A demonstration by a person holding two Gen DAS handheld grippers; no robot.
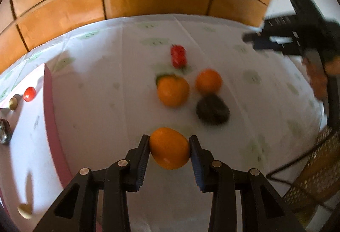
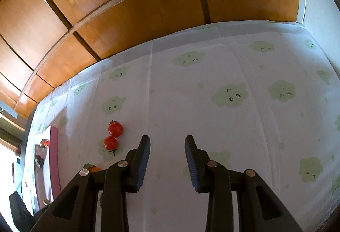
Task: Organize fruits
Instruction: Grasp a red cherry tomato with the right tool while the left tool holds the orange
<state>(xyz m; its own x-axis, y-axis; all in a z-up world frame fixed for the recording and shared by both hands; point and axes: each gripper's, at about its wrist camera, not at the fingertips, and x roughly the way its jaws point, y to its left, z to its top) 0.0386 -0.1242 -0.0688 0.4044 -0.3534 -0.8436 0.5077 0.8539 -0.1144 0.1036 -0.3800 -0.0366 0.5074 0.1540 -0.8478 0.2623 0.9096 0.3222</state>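
Orange (image 1: 169,148) sitting clamped between left gripper (image 1: 169,142) pads, above white cloth (image 1: 106,94). Two more oranges (image 1: 173,90), dark fruit (image 1: 212,112), red tomatoes (image 1: 178,55) lying beyond on cloth. Right gripper (image 2: 167,141) hanging over cloth, fingers apart, gripping nothing; two tomatoes (image 2: 115,129) lying to its left.

Both wrist views angled down, close over shared tablecloth (image 2: 191,87).
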